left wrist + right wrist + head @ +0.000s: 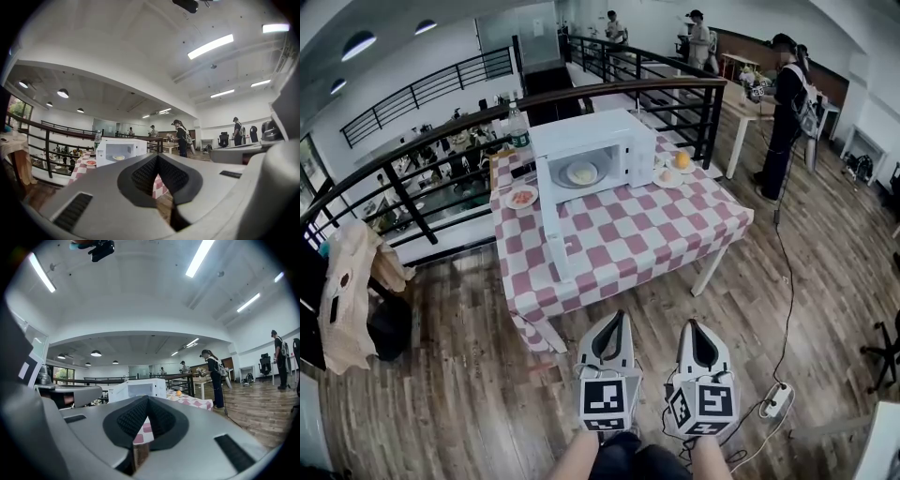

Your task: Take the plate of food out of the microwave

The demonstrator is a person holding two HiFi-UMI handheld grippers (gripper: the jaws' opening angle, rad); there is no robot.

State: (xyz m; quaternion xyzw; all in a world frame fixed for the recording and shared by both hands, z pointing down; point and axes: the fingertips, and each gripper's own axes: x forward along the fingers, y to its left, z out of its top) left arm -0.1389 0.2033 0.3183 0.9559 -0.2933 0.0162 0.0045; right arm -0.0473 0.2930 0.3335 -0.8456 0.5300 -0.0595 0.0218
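Note:
A white microwave stands at the back of a table with a red and white checked cloth. Its door hangs wide open toward me. Inside sits a plate of pale food, also seen as the plate of food in the left gripper view. My left gripper and right gripper are held side by side over the wooden floor, well short of the table's near edge. Both are shut and hold nothing.
A second plate with red food lies left of the microwave, a plate with an orange and another plate to its right. A water bottle stands behind. A black railing runs behind the table. A person stands at right.

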